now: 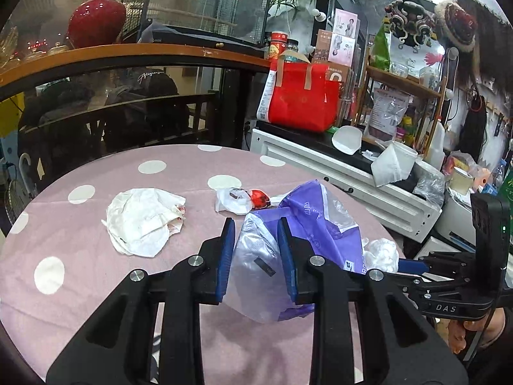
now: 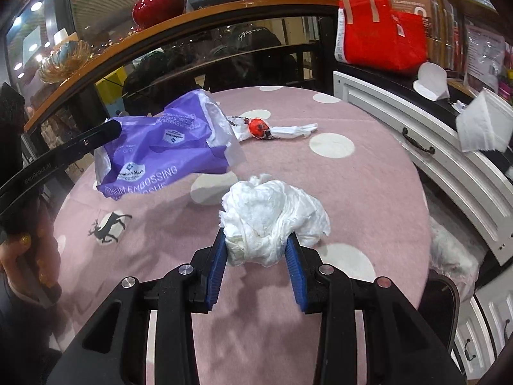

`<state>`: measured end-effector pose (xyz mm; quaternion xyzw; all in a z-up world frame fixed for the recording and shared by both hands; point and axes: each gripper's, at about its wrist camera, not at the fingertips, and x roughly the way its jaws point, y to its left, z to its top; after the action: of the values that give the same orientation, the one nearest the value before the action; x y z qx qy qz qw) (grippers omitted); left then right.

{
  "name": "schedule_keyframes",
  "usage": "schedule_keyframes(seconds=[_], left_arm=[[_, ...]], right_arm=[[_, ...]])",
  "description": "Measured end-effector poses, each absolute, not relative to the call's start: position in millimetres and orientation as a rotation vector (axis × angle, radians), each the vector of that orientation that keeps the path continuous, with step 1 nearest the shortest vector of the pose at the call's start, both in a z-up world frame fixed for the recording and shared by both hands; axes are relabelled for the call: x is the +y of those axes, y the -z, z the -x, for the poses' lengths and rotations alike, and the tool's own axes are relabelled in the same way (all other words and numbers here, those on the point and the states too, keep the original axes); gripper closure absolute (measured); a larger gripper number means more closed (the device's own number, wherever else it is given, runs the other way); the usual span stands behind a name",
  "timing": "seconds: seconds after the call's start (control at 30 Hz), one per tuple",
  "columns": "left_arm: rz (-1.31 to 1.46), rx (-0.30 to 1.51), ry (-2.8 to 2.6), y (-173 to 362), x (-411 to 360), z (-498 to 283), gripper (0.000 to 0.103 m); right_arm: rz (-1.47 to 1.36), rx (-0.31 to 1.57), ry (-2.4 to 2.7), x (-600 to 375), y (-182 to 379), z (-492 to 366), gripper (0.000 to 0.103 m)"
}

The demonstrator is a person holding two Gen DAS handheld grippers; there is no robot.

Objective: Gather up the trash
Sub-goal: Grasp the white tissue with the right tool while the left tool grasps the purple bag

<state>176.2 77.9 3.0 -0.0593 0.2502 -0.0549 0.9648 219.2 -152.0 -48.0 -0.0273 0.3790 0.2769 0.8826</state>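
The left gripper, low in the middle of the left wrist view, has its blue pads pinching a purple and clear plastic wrapper, which bulges between the fingers and rises toward the upper right of them. In the right wrist view the same wrapper hangs off the pink dotted tablecloth at the left of the frame, with its shadow on the cloth beneath it. The right gripper, low in the middle of that view, has its pads pressed on a crumpled white tissue wad, which swells out above the fingertips. In the left wrist view that wad shows at the right, just beside the wrapper. Still lying on the cloth are a flattened white paper bag at the left of the frame and a small red and white wrapper near the middle, just behind the purple wrapper. A red tote bag stands on a white cabinet behind the table, in the upper middle of the frame, and a red vase sits on a curved wooden shelf at the upper left. A hand shows at the left edge of the right wrist view.
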Motion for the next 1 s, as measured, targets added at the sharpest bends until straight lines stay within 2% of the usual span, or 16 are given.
schedule_keyframes(seconds=[0.5, 1.0], left_arm=[[0.110, 0.477, 0.150, -10, 24, -148, 0.075], [0.101, 0.505, 0.267, -6, -36, -150, 0.075]], right_arm=[[0.006, 0.762, -0.423, -231, 51, -181, 0.068], [-0.115, 0.842, -0.223, -321, 87, -165, 0.068]])
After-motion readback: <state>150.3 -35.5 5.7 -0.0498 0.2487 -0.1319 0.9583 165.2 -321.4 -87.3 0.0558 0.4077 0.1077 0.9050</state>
